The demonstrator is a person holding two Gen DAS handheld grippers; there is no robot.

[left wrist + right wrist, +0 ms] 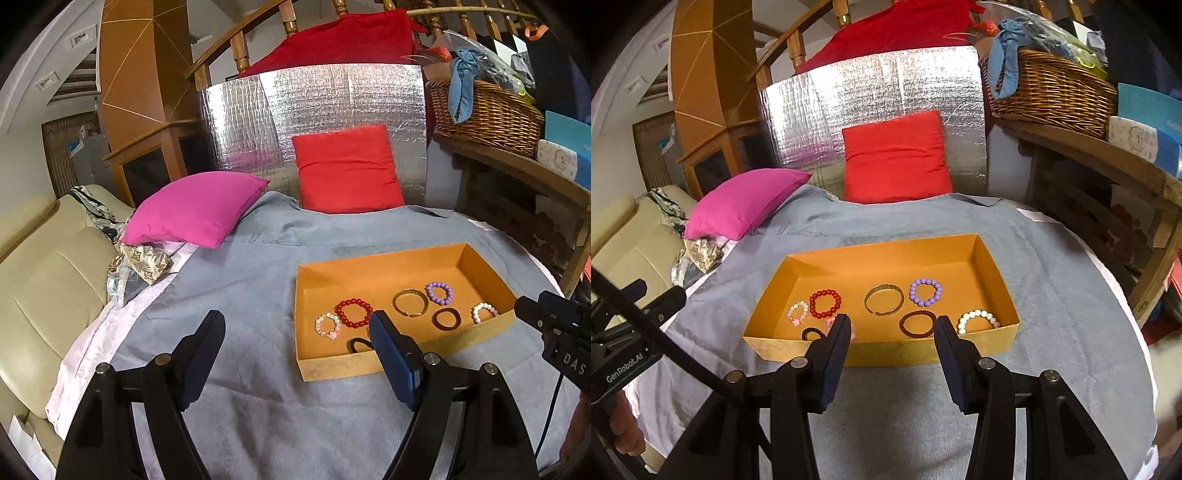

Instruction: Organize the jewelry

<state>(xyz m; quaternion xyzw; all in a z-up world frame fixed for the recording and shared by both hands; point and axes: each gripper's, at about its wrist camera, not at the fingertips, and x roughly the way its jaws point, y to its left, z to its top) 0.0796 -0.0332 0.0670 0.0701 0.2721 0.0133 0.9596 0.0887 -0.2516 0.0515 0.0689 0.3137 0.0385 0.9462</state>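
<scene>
1. Plainly, the orange box [882, 254] sits on a grey cloth [1052, 258] spread over the bench, with its long side facing both cameras.
2. Inside the box lie several pieces of jewelry: a red bead bracelet [825, 303], a small pink bead bracelet [798, 312], a gold bangle [884, 299], a purple bead bracelet [925, 292], a dark brown ring-shaped bangle [918, 324] and a white bead bracelet [977, 320].
3. A black hair tie [812, 334] lies against the near wall of the box, and another pink beaded piece beside it is mostly hidden behind a finger of the tongs.
4. The right tongs [892, 325] hover over the near edge of the box, partly spread, with nothing between the pads.
5. The left tongs [297, 325] are spread wide and hold nothing; they sit above the cloth just left of the box.
6. A pink cushion [195, 208] and a red cushion [347, 170] rest at the far end, the red one leaning on a silver foil panel [314, 99].
7. A wicker basket [1052, 88] stands on a wooden shelf to the right.
</scene>
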